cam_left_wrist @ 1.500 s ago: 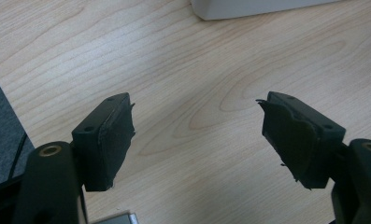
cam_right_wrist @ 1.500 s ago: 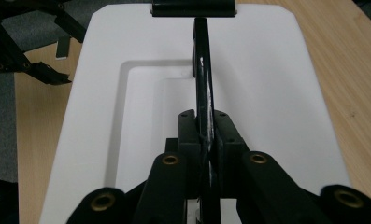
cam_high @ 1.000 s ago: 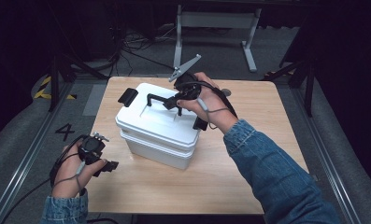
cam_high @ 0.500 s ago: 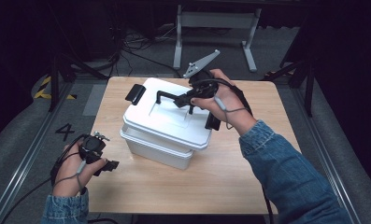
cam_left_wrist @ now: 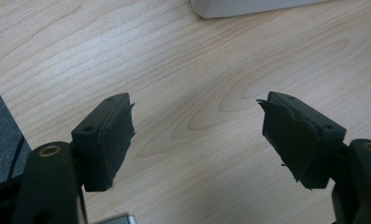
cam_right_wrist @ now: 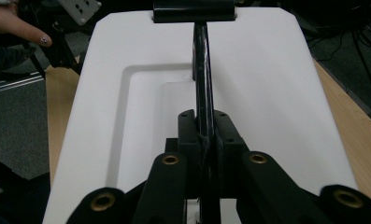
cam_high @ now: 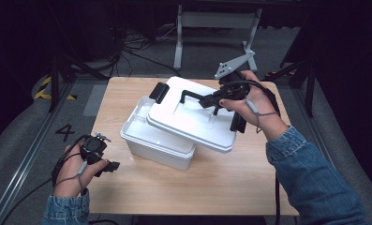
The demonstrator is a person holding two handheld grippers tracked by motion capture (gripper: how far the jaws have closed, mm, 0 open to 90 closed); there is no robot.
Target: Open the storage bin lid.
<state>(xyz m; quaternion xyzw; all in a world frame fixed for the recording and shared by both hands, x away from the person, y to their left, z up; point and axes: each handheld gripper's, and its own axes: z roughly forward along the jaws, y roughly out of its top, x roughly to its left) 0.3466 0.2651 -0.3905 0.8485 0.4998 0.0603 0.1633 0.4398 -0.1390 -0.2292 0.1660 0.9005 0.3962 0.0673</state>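
A white lid [cam_high: 193, 119] with a black handle [cam_high: 193, 96] hangs tilted over the right part of the white box [cam_high: 151, 140], whose left inside is uncovered. My right gripper [cam_high: 212, 100] is shut on that handle; in the right gripper view its jaws [cam_right_wrist: 203, 135] clamp the thin black handle bar [cam_right_wrist: 201, 84] above the lid [cam_right_wrist: 267, 93]. Black latches [cam_high: 158, 92] sit at the lid's two ends. My left gripper [cam_high: 111, 165] rests at the table's front left, apart from the box. Its jaws [cam_left_wrist: 197, 135] are open over bare wood [cam_left_wrist: 197, 70].
The wooden table [cam_high: 230, 187] has free room in front of and to the right of the box. A metal stand [cam_high: 216, 18] and cables lie on the floor behind. A "4" mark [cam_high: 64, 132] is on the floor at the left.
My right gripper has lifted the lid by its handle and carried it up and to the right, uncovering the box's left side. The left gripper has stayed put.
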